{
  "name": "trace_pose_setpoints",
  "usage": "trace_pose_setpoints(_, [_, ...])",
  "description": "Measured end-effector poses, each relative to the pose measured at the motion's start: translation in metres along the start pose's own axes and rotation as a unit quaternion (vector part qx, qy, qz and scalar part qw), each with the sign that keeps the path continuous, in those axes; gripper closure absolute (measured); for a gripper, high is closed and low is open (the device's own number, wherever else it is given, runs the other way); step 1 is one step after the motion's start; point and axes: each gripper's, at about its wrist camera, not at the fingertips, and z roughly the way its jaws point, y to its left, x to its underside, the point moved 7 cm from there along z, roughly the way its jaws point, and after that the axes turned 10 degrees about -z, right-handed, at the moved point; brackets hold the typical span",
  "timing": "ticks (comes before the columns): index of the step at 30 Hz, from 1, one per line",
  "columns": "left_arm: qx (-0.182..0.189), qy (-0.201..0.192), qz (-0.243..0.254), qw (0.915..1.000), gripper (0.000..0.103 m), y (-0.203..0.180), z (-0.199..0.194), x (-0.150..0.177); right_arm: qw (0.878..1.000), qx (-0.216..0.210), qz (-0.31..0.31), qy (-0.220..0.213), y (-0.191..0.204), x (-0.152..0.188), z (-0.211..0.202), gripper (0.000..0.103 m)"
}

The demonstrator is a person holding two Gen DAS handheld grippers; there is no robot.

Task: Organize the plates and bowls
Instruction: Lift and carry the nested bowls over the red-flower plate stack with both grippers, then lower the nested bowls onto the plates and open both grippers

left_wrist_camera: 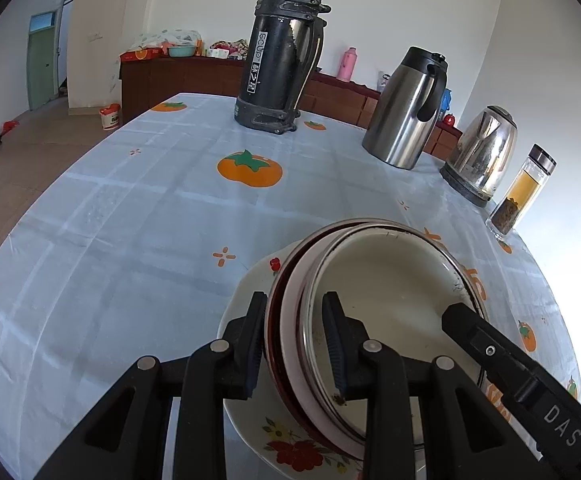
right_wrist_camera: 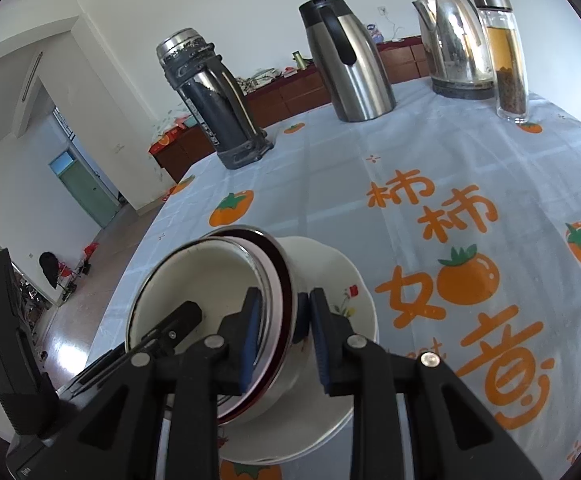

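Note:
A stack of nested bowls [left_wrist_camera: 386, 288] sits tilted on a white plate with red flowers [left_wrist_camera: 286, 450]. The innermost bowl is cream enamel with a metal rim, and outside it lie a pale rim and a dark red one. My left gripper [left_wrist_camera: 296, 322] is shut on the stack's left rims, one finger inside the bowl and one outside. One of my right gripper's fingers [left_wrist_camera: 486, 350] reaches into the bowl from the right. In the right wrist view my right gripper [right_wrist_camera: 284, 314] is shut on the right rims of the bowls [right_wrist_camera: 210, 280], above the flowered plate [right_wrist_camera: 354, 280].
At the table's far side stand a black thermos [left_wrist_camera: 282, 52], a steel jug [left_wrist_camera: 406, 112], an electric kettle [left_wrist_camera: 482, 156] and a glass tea bottle [left_wrist_camera: 522, 192]. The tablecloth [left_wrist_camera: 150, 208] has orange fruit prints. The table's edge and the floor lie to the left.

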Motion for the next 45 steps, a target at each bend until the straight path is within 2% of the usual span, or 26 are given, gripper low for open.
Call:
trace_pose_setpoints(16, [-0.015,-0.002,0.007,0.9999,0.072,0.0,0.003,0.0,0.999,-0.027,0.02,0.016,-0.001,0.003,0.004,0.073])
trace_pose_setpoints(21, [-0.033,-0.017,0.023,0.999,0.072,-0.002,0.0,-0.002,0.999,-0.04,0.025,0.011,0.0,0.005,0.002,0.071])
trace_pose_setpoints(29, [-0.032,-0.014,0.023,0.9991,0.071,-0.001,0.001,-0.002,1.0,-0.017,-0.001,-0.007,0.005,0.005,-0.003,0.07])
trace_pose_setpoints(33, [-0.026,-0.006,0.022,0.9994,0.063,-0.002,0.001,0.0,1.0,0.0,-0.012,-0.009,0.005,0.005,-0.004,0.07])
trace_pose_setpoints(37, [-0.038,-0.027,0.036,0.9983,0.061,-0.004,-0.006,-0.002,1.0,-0.014,-0.014,-0.024,0.008,0.003,-0.009,0.066])
trace_pose_setpoints(39, [-0.049,-0.045,0.04,0.997,0.046,-0.003,-0.012,-0.005,0.999,-0.009,-0.02,-0.041,0.01,0.001,-0.014,0.059])
trace_pose_setpoints(40, [-0.054,-0.051,0.038,0.9965,0.042,-0.001,-0.013,-0.006,0.999,-0.002,-0.022,-0.049,0.01,0.001,-0.017,0.055])
trace_pose_setpoints(43, [-0.058,-0.061,0.036,0.9958,0.039,0.003,-0.015,-0.009,0.997,0.009,-0.028,-0.069,0.01,-0.002,-0.023,0.04])
trace_pose_setpoints(45, [-0.06,-0.06,0.04,0.9956,0.039,0.003,-0.014,-0.009,0.997,0.014,-0.033,-0.075,0.01,-0.002,-0.023,0.04])
